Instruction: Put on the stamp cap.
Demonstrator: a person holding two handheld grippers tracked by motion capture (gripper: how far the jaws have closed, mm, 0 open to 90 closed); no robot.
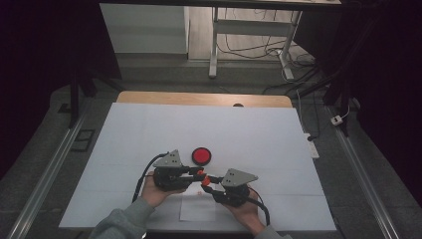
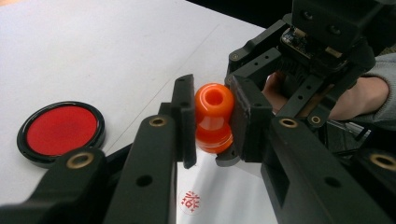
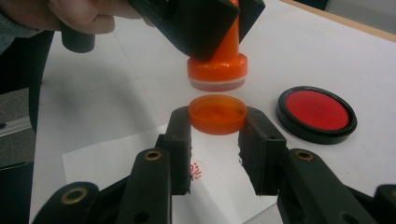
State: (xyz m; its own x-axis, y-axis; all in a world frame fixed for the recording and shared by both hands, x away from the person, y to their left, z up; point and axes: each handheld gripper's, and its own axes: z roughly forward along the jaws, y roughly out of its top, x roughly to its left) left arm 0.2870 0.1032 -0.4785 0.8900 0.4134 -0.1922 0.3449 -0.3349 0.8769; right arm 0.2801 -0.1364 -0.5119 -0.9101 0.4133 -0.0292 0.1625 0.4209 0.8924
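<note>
Two grippers meet above a small sheet of white paper (image 1: 197, 208) at the near edge of the worktop (image 1: 249, 134). The left gripper (image 2: 212, 119) has its jaws closed on an orange stamp (image 2: 213, 116), held by its narrow waist. The stamp is glossy, with a round knob on top that has a hollow in its middle, and a wider round base with a pale rim under it (image 3: 217, 70). The right gripper (image 3: 217, 135) has its jaws pressed on a shallow orange cap (image 3: 217, 114), open side up, just under the stamp base and apart from it. On the paper lies a round red stamp print (image 2: 190, 202); its pattern is too small to read, and in the right gripper view a jaw covers part of it.

Just behind the grippers a round ink pad (image 1: 201, 156) with a black rim and a red face rests on the white cover of the worktop. The wooden far edge of the worktop (image 1: 204, 98) shows beyond the cover. Farther away the room is dark; a white desk frame (image 1: 215, 40) and loose cables on the floor (image 1: 259, 50) are dimly seen.
</note>
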